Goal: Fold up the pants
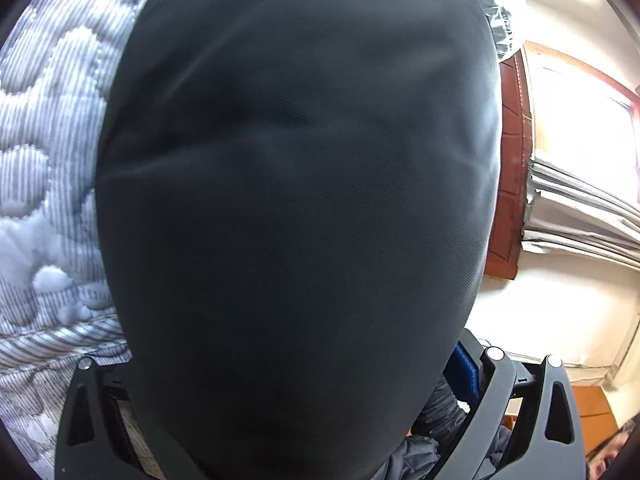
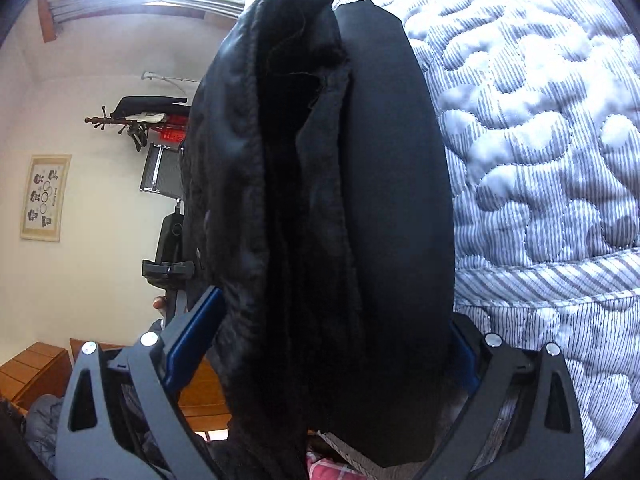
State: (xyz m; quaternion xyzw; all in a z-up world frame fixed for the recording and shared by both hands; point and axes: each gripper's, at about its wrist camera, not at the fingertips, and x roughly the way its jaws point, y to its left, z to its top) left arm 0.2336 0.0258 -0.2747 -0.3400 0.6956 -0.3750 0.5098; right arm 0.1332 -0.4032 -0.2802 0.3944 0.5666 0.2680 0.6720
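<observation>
In the right wrist view the right gripper (image 2: 320, 360) jaws gape around bunched pants (image 2: 320, 200); the left gripper's (image 1: 288, 380) jaws hide behind smooth cloth, their state unclear.

The pants (image 2: 320, 208) were dark, almost black, bunched into thick upright folds close in front of both cameras. One smooth face (image 1: 296, 200) filled the left view; rumpled inner layers showed in the right.

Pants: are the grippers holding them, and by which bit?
The dark pants lie bunched inside the left gripper and the right gripper. Whether the pads squeeze them, and which part, cannot be told.
</observation>
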